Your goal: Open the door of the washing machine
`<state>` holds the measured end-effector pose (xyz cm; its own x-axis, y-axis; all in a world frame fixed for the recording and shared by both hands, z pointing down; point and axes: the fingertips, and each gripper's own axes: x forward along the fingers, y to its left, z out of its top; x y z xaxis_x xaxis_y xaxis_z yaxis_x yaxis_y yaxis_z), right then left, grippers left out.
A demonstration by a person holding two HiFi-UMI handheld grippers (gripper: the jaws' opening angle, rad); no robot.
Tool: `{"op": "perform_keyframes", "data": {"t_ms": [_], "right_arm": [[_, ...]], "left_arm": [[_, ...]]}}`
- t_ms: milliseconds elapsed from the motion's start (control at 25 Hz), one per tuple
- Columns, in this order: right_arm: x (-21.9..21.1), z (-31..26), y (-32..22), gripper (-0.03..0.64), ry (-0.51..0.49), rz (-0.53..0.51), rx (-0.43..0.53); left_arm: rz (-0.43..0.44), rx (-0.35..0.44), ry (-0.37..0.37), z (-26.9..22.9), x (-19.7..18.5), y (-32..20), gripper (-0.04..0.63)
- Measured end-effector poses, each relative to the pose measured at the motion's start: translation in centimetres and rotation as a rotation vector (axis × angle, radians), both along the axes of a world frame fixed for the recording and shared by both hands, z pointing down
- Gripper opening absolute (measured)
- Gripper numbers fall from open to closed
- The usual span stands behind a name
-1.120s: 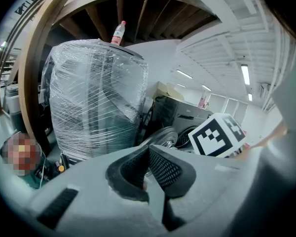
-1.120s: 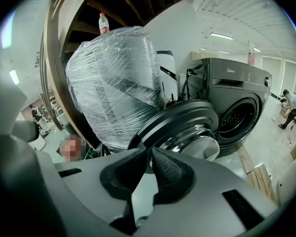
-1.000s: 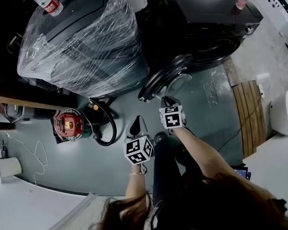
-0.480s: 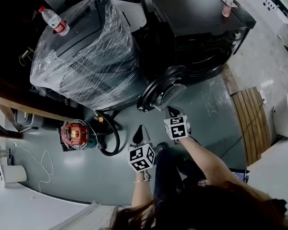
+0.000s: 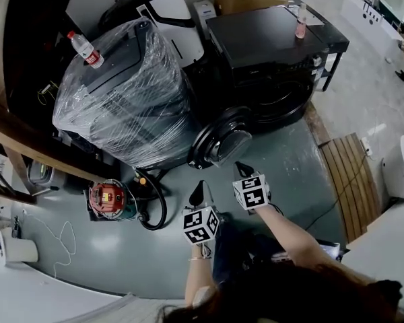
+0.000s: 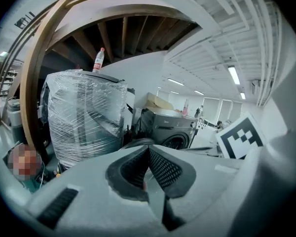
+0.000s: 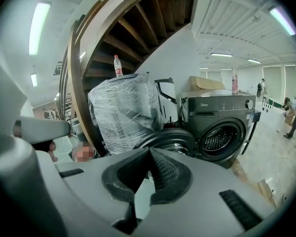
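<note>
Now | door (image 5: pixel 219 140): already swung wide, hanging left of the washing machine (image 5: pixel 276 79) opening | lies ahead of both grippers, apart from them | right gripper (image 5: pixel 241 169): nearer the door, jaws pressed together, empty | left gripper (image 5: pixel 200 188): farther back, jaws closed, empty

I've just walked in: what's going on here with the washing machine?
A person holds a gripper in each hand in front of the dark washing machine. Its round door stands swung open. The left gripper and right gripper are both short of the door, fingers shut on nothing.
</note>
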<state>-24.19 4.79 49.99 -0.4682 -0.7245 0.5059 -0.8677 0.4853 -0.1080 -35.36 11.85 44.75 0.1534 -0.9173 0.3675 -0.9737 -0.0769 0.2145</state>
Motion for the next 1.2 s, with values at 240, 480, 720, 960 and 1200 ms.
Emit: {"op": "perform_keyframes", "data": {"t_ms": [240, 480, 720, 960, 1200], "right_arm": [[2.7, -3.0, 2.6, 0.000, -0.038, -0.015, 0.051], [5.7, -6.1, 4.4, 0.000, -0.014, -0.017, 0.155], [8.0, -9.7, 5.7, -0.001, 0.013, -0.003, 0.246], [9.0, -13.2, 7.0, 0.000, 0.015, 0.050, 0.319], [9.3, -15.7, 8.9, 0.000, 0.021, 0.081, 0.349]], "left_arm": [[0.049, 0.041, -0.045, -2.7, 3.2, 1.6, 0.012], [0.096, 0.077, -0.058, -4.9, 5.9, 2.8, 0.012], [0.159, 0.139, -0.080, -7.7, 8.3, 3.4, 0.012], [0.187, 0.183, -0.090, -9.9, 8.5, 4.4, 0.012], [0.231, 0.212, -0.081, -11.9, 8.9, 5.8, 0.012]]}}
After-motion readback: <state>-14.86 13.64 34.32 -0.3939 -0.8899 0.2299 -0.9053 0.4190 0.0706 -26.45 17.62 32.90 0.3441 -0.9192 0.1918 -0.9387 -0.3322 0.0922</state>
